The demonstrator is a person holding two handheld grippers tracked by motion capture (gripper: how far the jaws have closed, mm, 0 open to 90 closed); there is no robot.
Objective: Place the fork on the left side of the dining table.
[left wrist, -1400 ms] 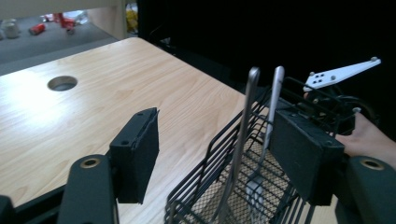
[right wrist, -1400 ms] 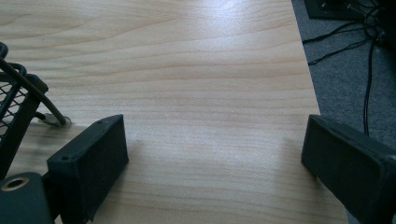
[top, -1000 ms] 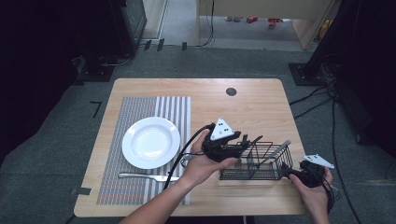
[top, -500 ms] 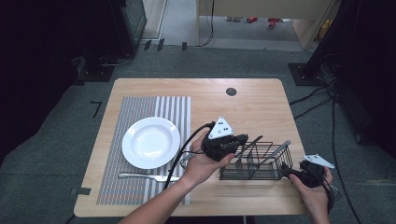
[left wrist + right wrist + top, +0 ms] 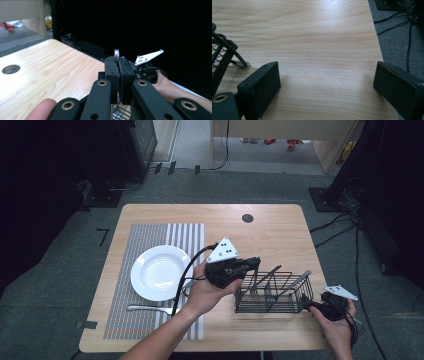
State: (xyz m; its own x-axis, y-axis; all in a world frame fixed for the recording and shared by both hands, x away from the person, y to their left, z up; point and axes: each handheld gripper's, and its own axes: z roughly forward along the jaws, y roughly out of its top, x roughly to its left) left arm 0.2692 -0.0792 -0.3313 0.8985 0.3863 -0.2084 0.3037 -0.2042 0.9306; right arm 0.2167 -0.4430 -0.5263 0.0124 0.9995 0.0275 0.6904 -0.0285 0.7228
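The left tongs are pressed together on the thin metal handle of a utensil, whose rounded end stands up just above the pads. Their jaws have just been closing, and the metal is now between them. In the high view the left tongs are above the left end of the black wire cutlery rack. I judge that the utensil is being lifted out of the rack, perhaps to lay it on the grey striped placemat beside the round white plate, where a silver fork already lies.

The right tongs are spread wide and hold nothing; they rest low over the pale wooden counter, just beside the right end of the rack, probably to be ready to steady it.

What kind of utensil it is I cannot tell, because its working end is hidden behind the jaws and inside the wires. Other metal pieces lean in the rack, but they are too small to identify.
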